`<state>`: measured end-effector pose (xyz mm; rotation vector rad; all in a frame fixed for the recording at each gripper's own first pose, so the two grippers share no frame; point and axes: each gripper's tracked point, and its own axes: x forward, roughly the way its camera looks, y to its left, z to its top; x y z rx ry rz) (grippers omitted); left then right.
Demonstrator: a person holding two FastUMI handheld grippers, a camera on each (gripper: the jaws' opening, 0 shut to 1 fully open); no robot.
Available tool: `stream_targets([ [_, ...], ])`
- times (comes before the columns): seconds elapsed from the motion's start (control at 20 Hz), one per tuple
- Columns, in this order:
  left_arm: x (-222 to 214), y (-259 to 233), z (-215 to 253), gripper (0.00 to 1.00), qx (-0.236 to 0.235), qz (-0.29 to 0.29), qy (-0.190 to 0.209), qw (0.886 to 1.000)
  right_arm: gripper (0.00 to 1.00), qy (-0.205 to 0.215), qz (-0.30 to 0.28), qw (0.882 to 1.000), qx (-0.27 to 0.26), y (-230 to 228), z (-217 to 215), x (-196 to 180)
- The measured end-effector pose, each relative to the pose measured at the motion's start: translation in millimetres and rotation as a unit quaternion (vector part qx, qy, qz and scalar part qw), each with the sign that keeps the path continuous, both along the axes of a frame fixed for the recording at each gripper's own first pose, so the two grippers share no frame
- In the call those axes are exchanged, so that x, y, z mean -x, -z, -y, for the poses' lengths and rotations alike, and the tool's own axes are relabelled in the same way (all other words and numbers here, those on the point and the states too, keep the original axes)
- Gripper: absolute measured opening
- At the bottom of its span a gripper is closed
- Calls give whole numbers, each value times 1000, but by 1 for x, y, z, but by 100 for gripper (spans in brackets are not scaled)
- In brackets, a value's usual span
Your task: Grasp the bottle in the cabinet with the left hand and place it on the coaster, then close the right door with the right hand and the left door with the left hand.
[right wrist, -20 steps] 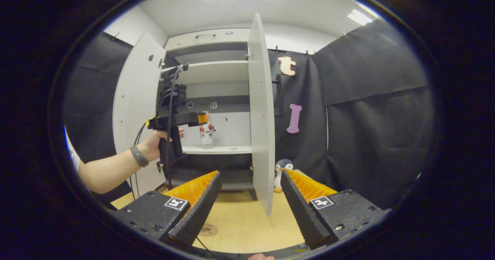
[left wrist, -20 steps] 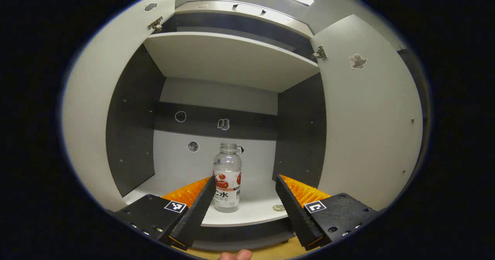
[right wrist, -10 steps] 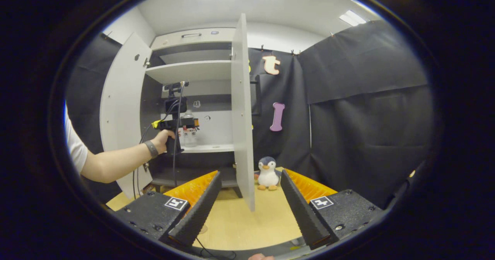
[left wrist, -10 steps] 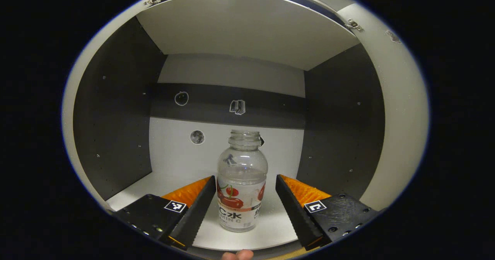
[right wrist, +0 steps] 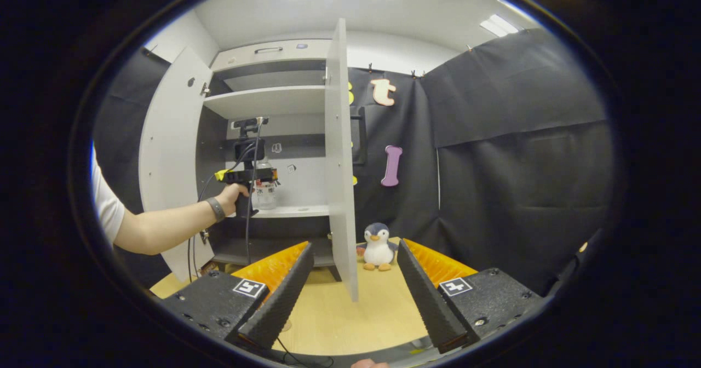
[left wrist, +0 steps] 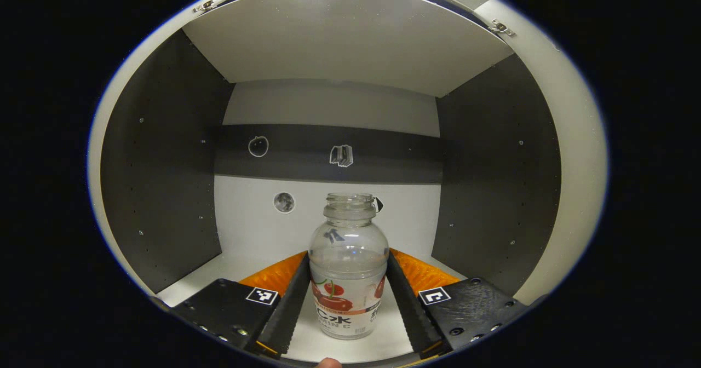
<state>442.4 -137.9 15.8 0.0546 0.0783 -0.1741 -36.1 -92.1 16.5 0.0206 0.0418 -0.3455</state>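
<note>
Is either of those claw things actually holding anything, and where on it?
The left gripper clamps the bottle around its labelled body, on the cabinet shelf. The right gripper holds nothing.

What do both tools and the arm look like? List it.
Both the left tool and right tool have black bodies, square black-and-white markers, wedge-shaped ribbed fingers. The left tool adds a pistol grip and black cables. Worn: white short sleeve, grey wristband.

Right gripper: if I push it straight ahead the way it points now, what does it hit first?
Most likely the right door, whose open edge stands between the fingers of the right gripper, ahead over the table. Depth is uncertain.
</note>
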Motion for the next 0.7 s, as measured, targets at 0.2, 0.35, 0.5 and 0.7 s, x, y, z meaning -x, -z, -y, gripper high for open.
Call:
stream_targets([
  [0.2, 26, -20, -10, 76, 7, 20, 2, 1000, 100, -15, -2, 1000, -1, 2, -2, -4],
  [0.35, 56, -36, -12, 75, 8, 29, 13, 999, 100, -28, 6, 1000, 1, -1, -6, -10],
  [0.5, 99, -47, -12, 75, -1, 45, 34, 998, 100, -48, 16, 999, 7, -7, -14, -16],
  [0.7, 162, -38, -15, 74, -6, 59, 48, 997, 100, -79, 26, 997, 6, -16, -28, -20],
])
